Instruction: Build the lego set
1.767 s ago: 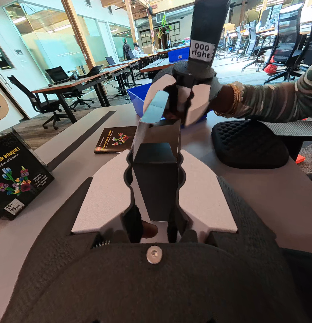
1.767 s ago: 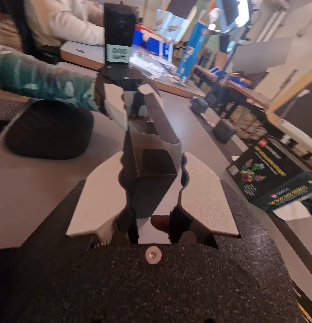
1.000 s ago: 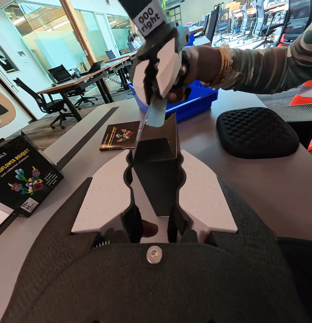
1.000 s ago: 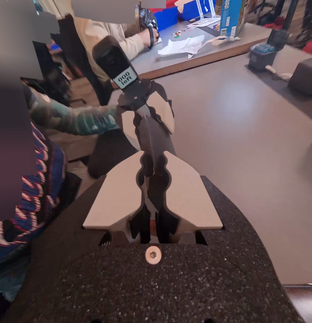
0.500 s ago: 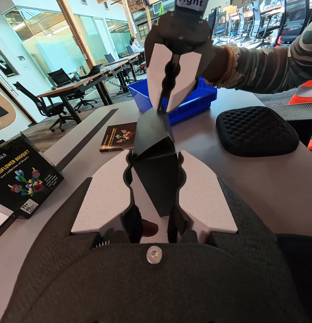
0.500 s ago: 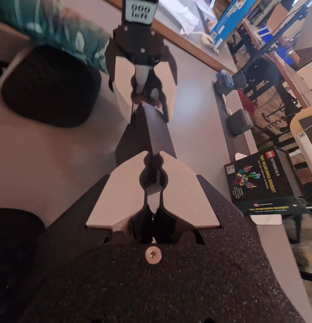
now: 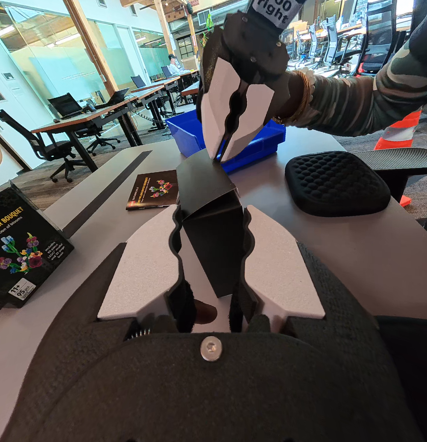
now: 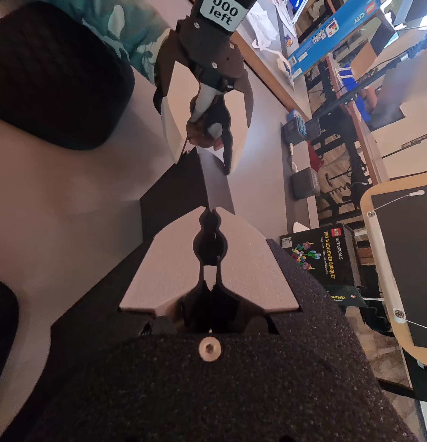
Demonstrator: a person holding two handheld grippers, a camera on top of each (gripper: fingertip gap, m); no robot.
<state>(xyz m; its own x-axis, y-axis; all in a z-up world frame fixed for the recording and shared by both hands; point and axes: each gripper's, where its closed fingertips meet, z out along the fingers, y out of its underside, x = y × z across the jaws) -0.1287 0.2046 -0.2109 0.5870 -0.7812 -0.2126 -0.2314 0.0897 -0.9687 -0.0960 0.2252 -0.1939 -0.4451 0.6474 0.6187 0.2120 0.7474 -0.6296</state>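
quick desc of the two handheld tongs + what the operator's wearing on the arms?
Both tongs match: rough black foam-like bodies, a silver screw at the centre, and two white faceted fingers with wavy black inner edges. The right tongs and left tongs each carry a pale label on a black handle. A small spring shows at the finger base. Sleeves are green camouflage; a gold bracelet sits at the right wrist.

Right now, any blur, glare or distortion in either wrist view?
Left wrist view: sharp, evenly lit, with fisheye bending at the edges; the black box in the left gripper reads clearly. Right wrist view: softer, tilted, bright washed-out glare on the table beyond the right gripper, which pinches the box flap.
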